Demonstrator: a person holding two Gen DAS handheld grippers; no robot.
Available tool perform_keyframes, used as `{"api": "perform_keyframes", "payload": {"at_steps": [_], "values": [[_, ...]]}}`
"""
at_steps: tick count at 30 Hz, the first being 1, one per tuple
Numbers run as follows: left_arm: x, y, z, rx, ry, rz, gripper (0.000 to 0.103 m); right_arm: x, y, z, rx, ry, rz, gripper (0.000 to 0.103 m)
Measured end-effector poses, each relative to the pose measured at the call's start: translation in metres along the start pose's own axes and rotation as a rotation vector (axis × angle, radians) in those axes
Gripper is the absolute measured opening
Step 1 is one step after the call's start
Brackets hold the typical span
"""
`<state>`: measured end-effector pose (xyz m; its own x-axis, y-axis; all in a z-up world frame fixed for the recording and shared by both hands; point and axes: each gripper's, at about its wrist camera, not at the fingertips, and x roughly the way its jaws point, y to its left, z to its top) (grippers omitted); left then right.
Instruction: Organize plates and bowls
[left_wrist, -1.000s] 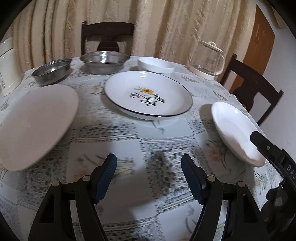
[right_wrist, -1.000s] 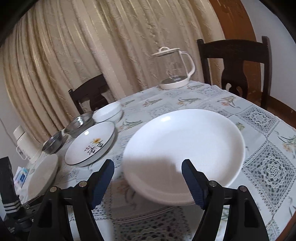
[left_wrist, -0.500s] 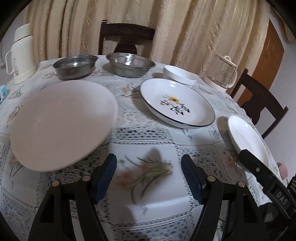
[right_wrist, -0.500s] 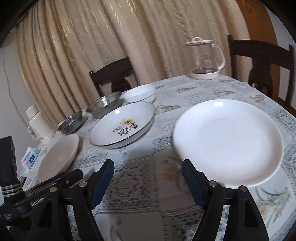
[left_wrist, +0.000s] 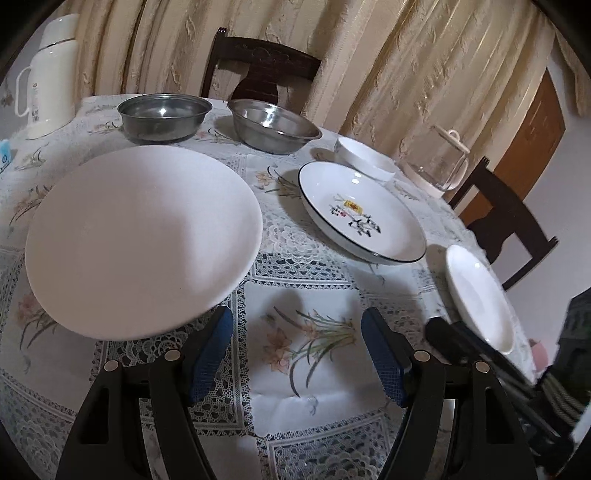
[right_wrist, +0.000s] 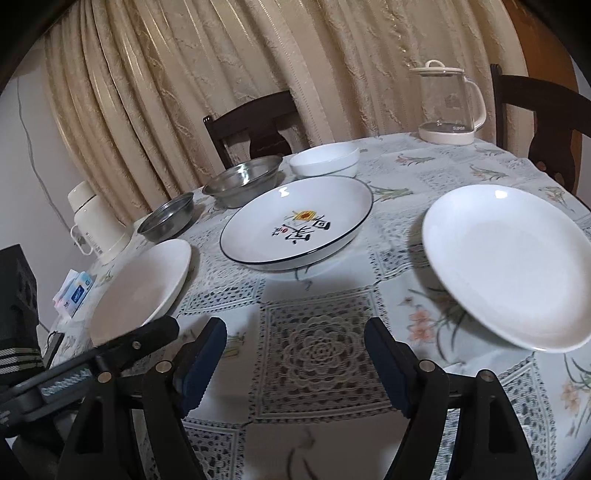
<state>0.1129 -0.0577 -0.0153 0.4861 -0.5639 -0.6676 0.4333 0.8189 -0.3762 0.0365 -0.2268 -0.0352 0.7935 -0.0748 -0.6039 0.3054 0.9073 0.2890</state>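
Both grippers have swung leftward across the table since a second ago, so the left plate (left_wrist: 144, 240) now fills the left wrist view and the right plate (right_wrist: 506, 266) has slid to the edge of the right wrist view.

That left plate lies flat on the tablecloth (left_wrist: 306, 369), its near rim just ahead of the left finger of the left gripper (left_wrist: 297, 354), whose jaws stand wide with nothing between them. The right plate lies ahead and to the right of the right gripper (right_wrist: 295, 362), also spread wide and empty, over a lace square.

Between the two plates sits the patterned plate (right_wrist: 295, 221), with a white bowl (right_wrist: 325, 160) just behind it. Two steel bowls (left_wrist: 162, 116) (left_wrist: 273, 125) stand side by side farther back. A thermos (left_wrist: 48, 77) and a glass kettle (right_wrist: 447, 103) stand at opposite edges.
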Motion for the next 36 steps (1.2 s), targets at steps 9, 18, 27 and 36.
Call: {"api": "perform_keyframes", "payload": {"at_steps": [9, 18, 27, 36], "values": [[-0.022, 0.008, 0.006, -0.001, -0.032, -0.033, 0.073, 0.012, 0.015, 0.000, -0.005, 0.040, 0.032, 0.080], [-0.034, 0.024, 0.017, 0.009, -0.096, 0.037, 0.073, 0.023, 0.028, 0.001, -0.003, 0.077, 0.063, 0.080], [-0.042, 0.055, 0.033, -0.022, -0.162, 0.138, 0.073, 0.032, 0.035, 0.003, -0.014, 0.099, 0.060, 0.080], [-0.038, 0.084, 0.046, -0.039, -0.167, 0.208, 0.073, 0.041, 0.046, 0.004, -0.030, 0.115, 0.072, 0.080]]}}
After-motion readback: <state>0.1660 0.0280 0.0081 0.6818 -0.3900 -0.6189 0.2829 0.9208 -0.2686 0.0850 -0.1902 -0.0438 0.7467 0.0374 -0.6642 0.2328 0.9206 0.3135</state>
